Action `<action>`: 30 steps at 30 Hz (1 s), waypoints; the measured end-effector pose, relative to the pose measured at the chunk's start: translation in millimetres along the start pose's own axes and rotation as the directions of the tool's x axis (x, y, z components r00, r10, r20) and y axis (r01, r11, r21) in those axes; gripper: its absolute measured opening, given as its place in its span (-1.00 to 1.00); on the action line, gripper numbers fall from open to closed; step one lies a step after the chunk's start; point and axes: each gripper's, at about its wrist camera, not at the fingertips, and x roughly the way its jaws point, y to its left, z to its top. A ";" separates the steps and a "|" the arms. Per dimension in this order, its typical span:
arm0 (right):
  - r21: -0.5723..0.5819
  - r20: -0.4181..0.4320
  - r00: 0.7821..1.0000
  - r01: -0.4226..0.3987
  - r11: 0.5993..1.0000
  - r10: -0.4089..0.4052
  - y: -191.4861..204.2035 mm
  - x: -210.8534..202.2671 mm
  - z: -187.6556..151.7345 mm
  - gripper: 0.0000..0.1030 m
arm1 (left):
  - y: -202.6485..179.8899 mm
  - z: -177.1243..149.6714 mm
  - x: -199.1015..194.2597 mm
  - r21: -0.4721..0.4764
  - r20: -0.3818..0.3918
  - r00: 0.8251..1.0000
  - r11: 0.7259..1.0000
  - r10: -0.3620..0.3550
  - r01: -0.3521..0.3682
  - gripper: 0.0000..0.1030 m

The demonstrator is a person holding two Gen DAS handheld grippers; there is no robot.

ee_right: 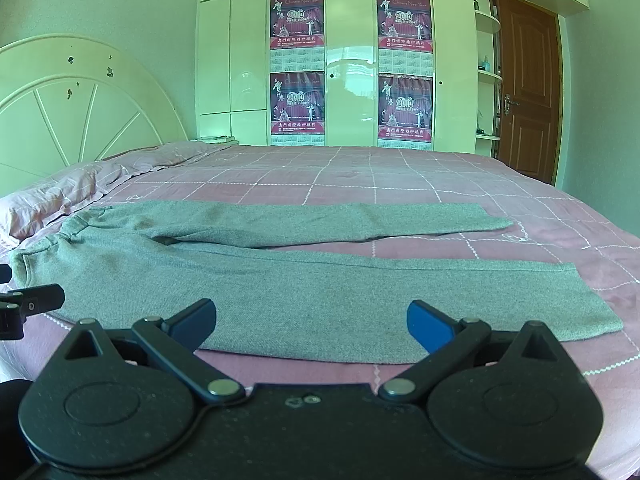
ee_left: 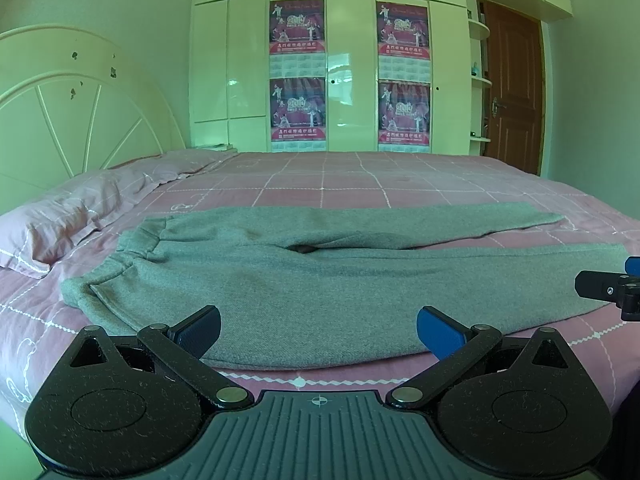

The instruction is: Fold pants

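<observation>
Two sets of jaws are mine, and both gape wide with nothing between them: my left gripper (ee_left: 318,332) and my right gripper (ee_right: 311,326) hover side by side at the near edge of the grey knit pants (ee_left: 304,280), which lie spread flat, legs apart, waistband toward the pillow, on the pink checked bed (ee_left: 360,180)

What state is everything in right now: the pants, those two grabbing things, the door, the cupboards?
Grey pants: spread flat on the bed, unfolded, legs apart.
Left tool: open, holding nothing.
Right tool: open, holding nothing.
Brown door: closed.
Wardrobe doors: closed.
Pillow: lying at the headboard end, rumpled.
</observation>
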 end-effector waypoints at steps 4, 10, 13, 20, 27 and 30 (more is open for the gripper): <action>0.000 0.000 1.000 0.000 1.000 0.000 0.0 0.1 0.0 0.87 | -0.4 0.4 0.1 0.000 0.001 1.000 1.000 0.001 -0.001 1.00; 0.001 0.000 1.000 -0.001 1.000 0.001 -0.2 0.3 0.0 0.87 | 0.3 0.6 1.1 0.001 0.000 1.000 1.000 -0.001 0.001 1.00; 0.001 0.000 1.000 -0.001 1.000 0.001 -0.1 0.2 -0.1 0.87 | 0.5 0.5 0.0 0.002 0.002 1.000 1.000 -0.001 0.001 1.00; 0.002 0.000 1.000 -0.001 1.000 0.001 -0.2 0.3 0.1 0.87 | 0.3 0.0 0.0 0.003 0.002 1.000 1.000 0.001 -0.001 1.00; 0.002 -0.001 1.000 -0.001 1.000 0.001 0.0 0.7 0.1 0.87 | -1.0 -0.2 -0.4 0.005 0.002 1.000 1.000 0.004 -0.004 1.00; 0.003 -0.001 1.000 -0.001 1.000 0.001 0.0 0.9 0.0 0.87 | -1.1 -0.1 -0.1 0.006 0.001 1.000 1.000 0.004 -0.004 1.00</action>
